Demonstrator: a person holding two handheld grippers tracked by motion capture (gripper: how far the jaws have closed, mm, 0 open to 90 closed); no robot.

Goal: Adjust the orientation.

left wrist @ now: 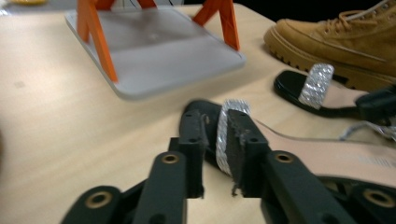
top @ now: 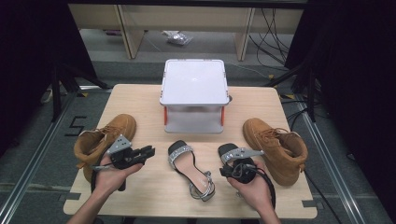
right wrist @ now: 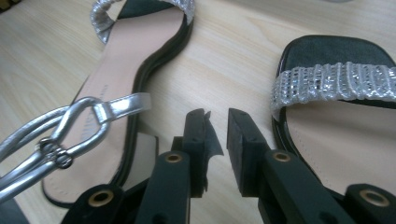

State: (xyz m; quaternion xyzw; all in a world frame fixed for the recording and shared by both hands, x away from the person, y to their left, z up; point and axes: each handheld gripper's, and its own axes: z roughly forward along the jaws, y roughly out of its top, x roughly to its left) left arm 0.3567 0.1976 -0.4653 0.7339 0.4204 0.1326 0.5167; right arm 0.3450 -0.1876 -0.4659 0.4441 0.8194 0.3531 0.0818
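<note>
Two black sandals with glittery silver straps lie on the wooden table (top: 140, 98). One sandal (top: 189, 165) (left wrist: 327, 154) (right wrist: 135, 60) lies in the middle, its silver buckle strap toward me. The other sandal (top: 229, 150) (left wrist: 317, 88) (right wrist: 336, 93) is partly under my right hand. My left gripper (top: 148, 150) (left wrist: 217, 140) hovers left of the middle sandal and points at its toe strap. Its jaws stand a narrow gap apart, empty. My right gripper (top: 225, 171) (right wrist: 217, 135) sits low between the two sandals, jaws slightly apart with nothing between them.
A tan boot (top: 105, 135) lies at the left by my left hand. A second tan boot (top: 275, 142) (left wrist: 345, 37) stands at the right. A white two-level rack (top: 194, 81) (left wrist: 154, 51) with orange legs stands at the back centre.
</note>
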